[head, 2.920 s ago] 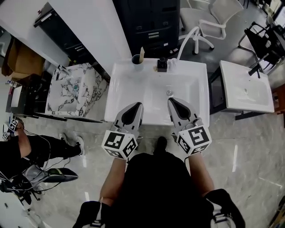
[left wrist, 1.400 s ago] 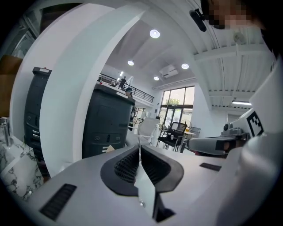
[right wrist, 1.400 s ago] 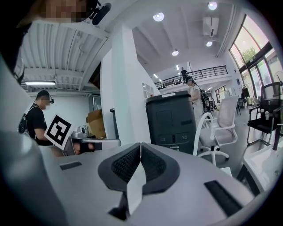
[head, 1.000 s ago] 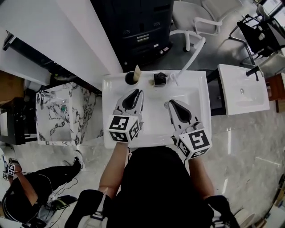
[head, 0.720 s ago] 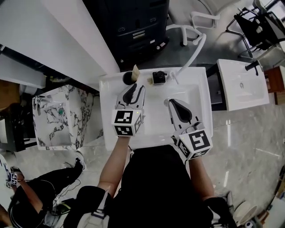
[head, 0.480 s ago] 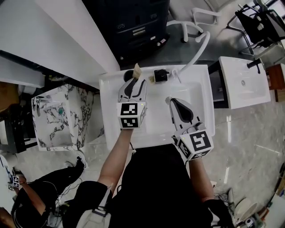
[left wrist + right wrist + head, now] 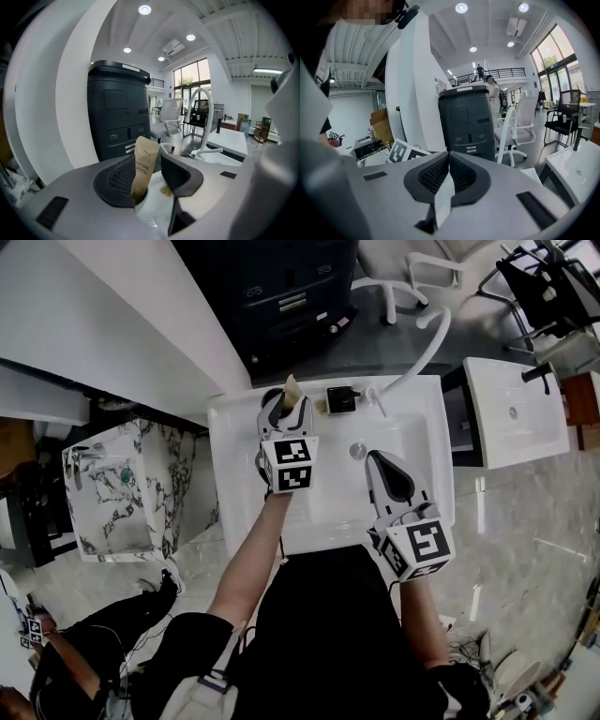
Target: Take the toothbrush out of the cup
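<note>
A dark cup (image 7: 272, 397) stands on the back left corner of the white sink (image 7: 234, 484). A toothbrush in a beige paper packet (image 7: 292, 387) sticks up out of it. My left gripper (image 7: 284, 405) has reached the cup. Its jaws have just been opening and now stand open. In the left gripper view the toothbrush packet (image 7: 143, 161) stands upright between the two pads of the left gripper (image 7: 151, 168), which do not press on it. My right gripper (image 7: 380, 461) hovers over the basin at the right, and it (image 7: 448, 161) is shut on nothing.
A black tap fitting (image 7: 341, 397) sits at the sink's back edge, and the drain (image 7: 356, 451) lies in the basin. A white hose (image 7: 424, 341) curves away behind. A second sink (image 7: 520, 413) stands at the right, a marble cabinet (image 7: 112, 479) at the left, a dark machine (image 7: 281, 287) behind.
My left gripper has moved forward across the sink to the cup, and its jaws have opened around the toothbrush packet. The right gripper has stayed over the basin.
</note>
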Demonstrator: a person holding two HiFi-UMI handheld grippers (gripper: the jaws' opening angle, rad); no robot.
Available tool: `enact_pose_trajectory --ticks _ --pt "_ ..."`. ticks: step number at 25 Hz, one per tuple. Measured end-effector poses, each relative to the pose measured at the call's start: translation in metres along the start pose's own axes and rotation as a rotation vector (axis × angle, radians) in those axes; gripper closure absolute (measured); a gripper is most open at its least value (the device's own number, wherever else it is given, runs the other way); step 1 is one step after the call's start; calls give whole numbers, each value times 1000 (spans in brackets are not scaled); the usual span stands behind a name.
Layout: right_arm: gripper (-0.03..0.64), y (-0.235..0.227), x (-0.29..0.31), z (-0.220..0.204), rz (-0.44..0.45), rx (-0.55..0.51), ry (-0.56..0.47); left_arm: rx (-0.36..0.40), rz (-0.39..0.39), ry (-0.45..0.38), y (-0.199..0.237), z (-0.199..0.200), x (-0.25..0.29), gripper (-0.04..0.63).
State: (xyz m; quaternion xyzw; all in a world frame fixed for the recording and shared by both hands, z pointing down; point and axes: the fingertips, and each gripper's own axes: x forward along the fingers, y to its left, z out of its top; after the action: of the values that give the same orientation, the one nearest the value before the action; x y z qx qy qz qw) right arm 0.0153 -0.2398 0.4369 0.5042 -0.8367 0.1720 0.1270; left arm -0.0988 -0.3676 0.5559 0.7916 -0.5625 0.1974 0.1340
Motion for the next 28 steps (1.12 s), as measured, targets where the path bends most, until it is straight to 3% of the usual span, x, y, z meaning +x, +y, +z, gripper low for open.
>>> enact_pose_trajectory --ticks 11,28 --pt "584 -2 5 3 -6 12 3 -9 35 14 20 -3 13 417" --pt "584 5 5 2 -1 8 8 -100 105 26 49 -12 5 554"
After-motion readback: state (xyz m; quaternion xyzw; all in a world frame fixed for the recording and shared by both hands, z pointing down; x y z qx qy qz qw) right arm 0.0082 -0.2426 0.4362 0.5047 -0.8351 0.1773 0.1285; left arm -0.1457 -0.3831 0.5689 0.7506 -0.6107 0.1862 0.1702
